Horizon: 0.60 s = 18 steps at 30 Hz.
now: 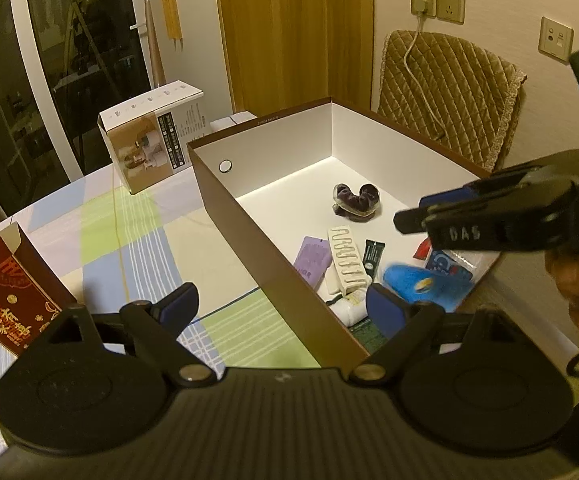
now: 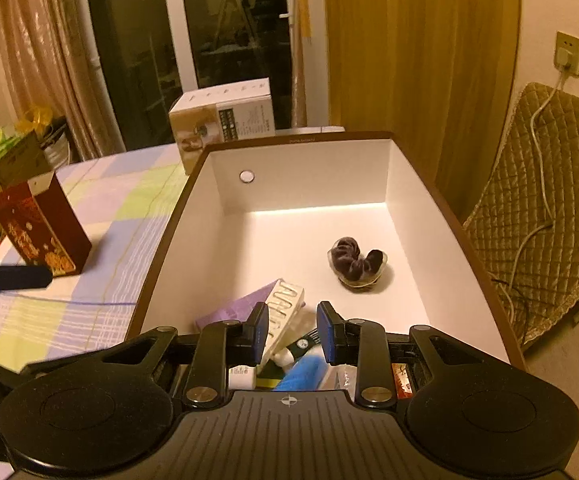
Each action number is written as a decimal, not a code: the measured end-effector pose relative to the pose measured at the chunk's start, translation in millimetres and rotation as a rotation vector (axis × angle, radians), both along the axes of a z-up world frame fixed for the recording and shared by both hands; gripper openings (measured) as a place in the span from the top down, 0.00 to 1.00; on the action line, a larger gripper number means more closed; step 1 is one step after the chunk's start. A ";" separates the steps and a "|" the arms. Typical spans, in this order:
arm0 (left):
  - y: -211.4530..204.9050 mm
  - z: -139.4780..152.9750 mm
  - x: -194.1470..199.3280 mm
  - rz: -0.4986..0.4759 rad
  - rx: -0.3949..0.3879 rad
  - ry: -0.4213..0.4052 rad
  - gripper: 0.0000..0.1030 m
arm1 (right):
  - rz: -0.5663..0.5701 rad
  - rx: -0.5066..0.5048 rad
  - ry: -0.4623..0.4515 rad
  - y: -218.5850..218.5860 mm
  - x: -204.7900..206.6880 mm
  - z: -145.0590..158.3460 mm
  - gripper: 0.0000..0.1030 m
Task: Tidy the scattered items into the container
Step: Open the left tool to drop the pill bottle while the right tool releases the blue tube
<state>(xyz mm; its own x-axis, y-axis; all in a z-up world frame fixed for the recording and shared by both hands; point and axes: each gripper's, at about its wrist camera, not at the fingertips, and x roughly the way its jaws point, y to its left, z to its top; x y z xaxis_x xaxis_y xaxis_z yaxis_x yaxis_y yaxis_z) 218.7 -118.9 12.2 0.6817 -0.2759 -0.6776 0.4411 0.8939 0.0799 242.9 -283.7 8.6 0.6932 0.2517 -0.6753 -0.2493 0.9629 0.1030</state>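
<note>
From the left wrist view, the left gripper [image 1: 283, 306] stood with its jaws spread wide and empty, straddling the near wall of the brown box [image 1: 245, 216], inside which lay a white hair clip [image 1: 345, 260], a purple card [image 1: 311, 260], a blue item [image 1: 425, 284] and a dark scrunchie [image 1: 355, 200]. From the right wrist view, the right gripper [image 2: 291, 332] hung over the box's near end, jaws narrowly parted with nothing pressed between them, the hair clip [image 2: 285, 312] and blue item [image 2: 303, 374] lying below them.
</note>
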 end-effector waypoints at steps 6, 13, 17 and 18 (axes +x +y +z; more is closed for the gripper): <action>0.8 0.0 -3.8 0.002 -0.012 0.002 0.14 | -0.047 0.020 -0.010 -12.1 -9.6 8.4 0.67; -0.6 4.9 -17.0 0.013 -0.038 0.009 0.11 | -0.093 0.046 0.003 -23.5 -28.7 21.3 0.67; -1.8 8.4 -27.4 0.023 -0.049 0.023 0.09 | -0.106 0.048 0.008 -27.9 -40.7 28.0 0.67; -2.0 9.3 -30.4 0.026 -0.051 0.026 0.08 | -0.111 0.048 0.008 -29.5 -43.3 29.8 0.66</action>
